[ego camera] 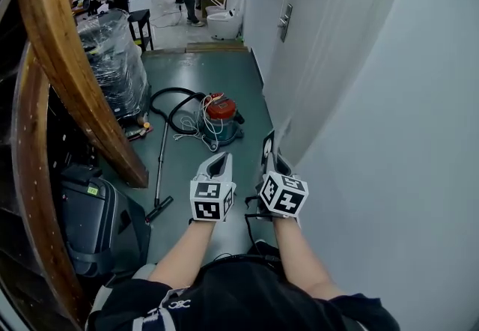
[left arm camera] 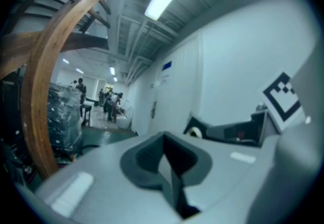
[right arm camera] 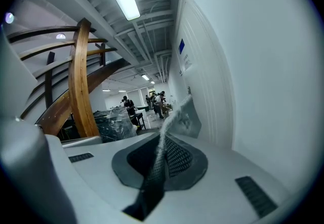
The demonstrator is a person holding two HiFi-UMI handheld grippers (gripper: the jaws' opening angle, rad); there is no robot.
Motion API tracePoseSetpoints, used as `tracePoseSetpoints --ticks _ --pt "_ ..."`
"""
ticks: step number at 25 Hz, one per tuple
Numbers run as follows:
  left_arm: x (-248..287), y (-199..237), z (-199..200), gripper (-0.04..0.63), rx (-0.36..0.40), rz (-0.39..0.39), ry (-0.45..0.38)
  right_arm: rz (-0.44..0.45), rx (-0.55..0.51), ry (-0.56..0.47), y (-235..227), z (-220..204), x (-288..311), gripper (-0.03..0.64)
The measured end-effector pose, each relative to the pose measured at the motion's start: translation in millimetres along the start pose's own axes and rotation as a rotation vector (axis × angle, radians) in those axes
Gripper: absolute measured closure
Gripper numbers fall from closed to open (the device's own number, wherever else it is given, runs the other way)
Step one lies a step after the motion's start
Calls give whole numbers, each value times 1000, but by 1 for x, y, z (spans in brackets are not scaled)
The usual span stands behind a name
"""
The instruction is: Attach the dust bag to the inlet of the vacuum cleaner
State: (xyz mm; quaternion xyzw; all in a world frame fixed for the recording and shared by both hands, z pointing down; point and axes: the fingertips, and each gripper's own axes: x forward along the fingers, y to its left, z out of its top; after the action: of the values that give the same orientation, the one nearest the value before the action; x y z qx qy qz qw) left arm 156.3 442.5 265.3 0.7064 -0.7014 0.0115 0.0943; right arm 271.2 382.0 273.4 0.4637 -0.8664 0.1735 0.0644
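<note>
- The left gripper (left arm camera: 171,172) is seen pressed together, with nothing between its jaws.
- Only the head view shows the vacuum cleaner (ego camera: 221,118), which is set on the green floor (ego camera: 224,82) ahead, well apart from both grippers.
- The grey dust bag (right arm camera: 183,116) is clearly shown only in the right gripper view, edge-on and pinched by the right gripper (right arm camera: 158,163).

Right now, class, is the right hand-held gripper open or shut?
Shut: the right hand-held gripper pinches the grey dust bag between its jaws.
</note>
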Motion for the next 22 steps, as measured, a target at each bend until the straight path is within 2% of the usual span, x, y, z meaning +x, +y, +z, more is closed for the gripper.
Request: tracePoseSetpoints --ticks 10,15,22 --pt "43 49 3 598 15 43 -4 25 -14 -13 3 10 69 603" --pt "102 72 -1 598 30 57 8 48 -14 -12 -14 19 132 603" --pt "196 99 21 598 44 59 17 61 -15 6 -36 47 228 603"
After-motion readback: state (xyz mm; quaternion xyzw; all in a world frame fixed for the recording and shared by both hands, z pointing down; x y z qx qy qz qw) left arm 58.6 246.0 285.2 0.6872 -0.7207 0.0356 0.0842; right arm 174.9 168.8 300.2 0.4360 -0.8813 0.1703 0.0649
